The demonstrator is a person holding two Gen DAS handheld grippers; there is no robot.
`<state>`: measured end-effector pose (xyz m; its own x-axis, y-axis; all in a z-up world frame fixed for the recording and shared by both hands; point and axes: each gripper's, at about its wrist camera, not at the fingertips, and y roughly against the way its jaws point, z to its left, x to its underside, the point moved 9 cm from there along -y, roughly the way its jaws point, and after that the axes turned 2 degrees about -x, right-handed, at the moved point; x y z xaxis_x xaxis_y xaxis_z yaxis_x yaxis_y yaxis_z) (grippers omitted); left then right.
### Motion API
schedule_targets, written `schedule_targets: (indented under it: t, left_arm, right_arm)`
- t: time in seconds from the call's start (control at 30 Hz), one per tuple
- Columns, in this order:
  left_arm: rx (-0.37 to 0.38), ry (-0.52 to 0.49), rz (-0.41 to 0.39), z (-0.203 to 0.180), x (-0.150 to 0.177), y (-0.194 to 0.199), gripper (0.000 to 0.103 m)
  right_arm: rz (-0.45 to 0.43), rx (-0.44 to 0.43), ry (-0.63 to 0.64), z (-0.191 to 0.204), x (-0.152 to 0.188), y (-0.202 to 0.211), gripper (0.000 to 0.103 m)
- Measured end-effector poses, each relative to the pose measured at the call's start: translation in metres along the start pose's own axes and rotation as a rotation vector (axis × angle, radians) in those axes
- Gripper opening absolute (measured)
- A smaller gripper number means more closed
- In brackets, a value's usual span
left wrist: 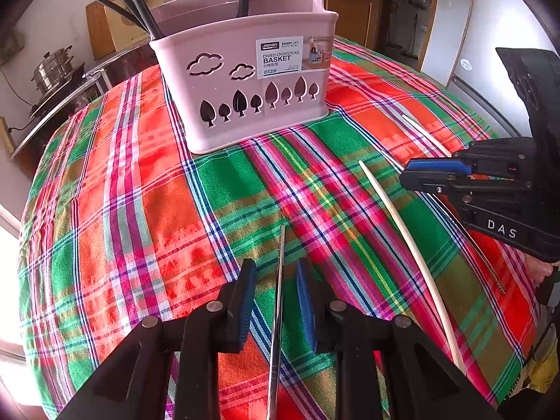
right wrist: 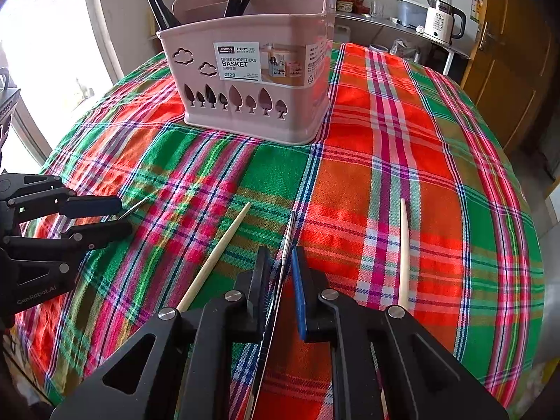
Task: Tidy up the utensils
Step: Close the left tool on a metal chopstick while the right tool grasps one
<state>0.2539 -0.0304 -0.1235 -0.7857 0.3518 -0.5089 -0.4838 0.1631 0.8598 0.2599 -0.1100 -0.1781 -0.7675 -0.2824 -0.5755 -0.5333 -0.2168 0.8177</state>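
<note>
Steel chopstick [left wrist: 279,301] between left hand-held gripper [left wrist: 276,301] pads; pink basket [left wrist: 245,105] beyond.

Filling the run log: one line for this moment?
left gripper open astride metal chopstick | right gripper narrow around second metal chopstick, grip unclear | two wooden chopsticks loose

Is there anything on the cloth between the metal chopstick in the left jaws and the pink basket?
Nothing visible. The metal chopstick lies between the left gripper jaws, and only bare plaid tablecloth runs from its tip to the pink basket. The pale chopstick lies off to the right.
</note>
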Motion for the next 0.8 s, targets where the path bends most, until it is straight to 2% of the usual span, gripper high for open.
schedule_targets:
  t: [0.07, 0.13, 0.2, 0.5, 0.8]
  left_arm:
    - [0.000, -0.001, -0.006, 0.000, 0.000, 0.000, 0.022]
    - [-0.009, -0.001, -0.009, 0.000, -0.001, 0.000, 0.010]
    - [-0.018, -0.003, -0.007, -0.001, -0.001, 0.000, 0.005]
    - [0.024, 0.041, -0.027, 0.006, -0.004, 0.010, 0.004]
    - [0.025, 0.075, -0.133, 0.016, -0.030, 0.057, 0.004]
  right_arm:
    - [0.002, -0.010, -0.011, 0.000, -0.001, -0.001, 0.005]
    - [-0.001, -0.021, -0.018, 0.000, -0.002, 0.000, 0.005]
    - [-0.007, -0.034, -0.027, -0.001, -0.003, 0.001, 0.005]
    - [-0.111, -0.067, -0.043, 0.001, -0.019, 0.031, 0.005]
    - [-0.231, -0.090, -0.078, -0.006, -0.040, 0.069, 0.005]
